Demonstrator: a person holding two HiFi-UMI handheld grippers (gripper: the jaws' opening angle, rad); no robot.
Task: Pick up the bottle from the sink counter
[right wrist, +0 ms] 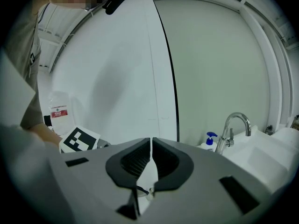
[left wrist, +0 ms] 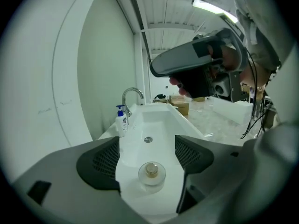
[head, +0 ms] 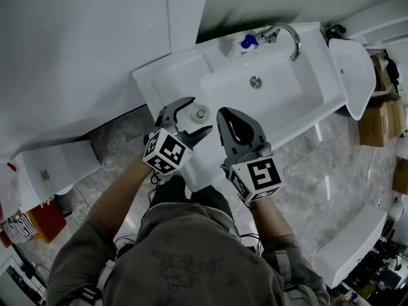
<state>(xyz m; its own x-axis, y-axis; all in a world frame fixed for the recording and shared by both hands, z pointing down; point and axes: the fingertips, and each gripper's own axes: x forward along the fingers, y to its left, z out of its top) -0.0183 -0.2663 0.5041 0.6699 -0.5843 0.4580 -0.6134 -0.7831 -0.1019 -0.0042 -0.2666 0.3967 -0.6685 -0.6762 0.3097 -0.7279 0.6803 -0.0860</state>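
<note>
A small round clear bottle (head: 201,113) with a gold cap stands upright on the white sink counter (head: 159,85), near its front left corner. My left gripper (head: 199,115) is open, one jaw on each side of the bottle, and neither pad touches it. In the left gripper view the bottle (left wrist: 152,172) sits low between the two black ribbed pads (left wrist: 105,160), with a gap on both sides. My right gripper (head: 224,115) hangs just right of the bottle, jaws shut and empty. In the right gripper view its pads (right wrist: 140,160) meet.
A blue-capped pump bottle (head: 244,43) stands beside the chrome faucet (head: 288,36) at the back of the basin, which has a drain (head: 255,81). Behind the counter runs a white wall. Cardboard boxes (head: 379,116) sit on the marble floor to the right.
</note>
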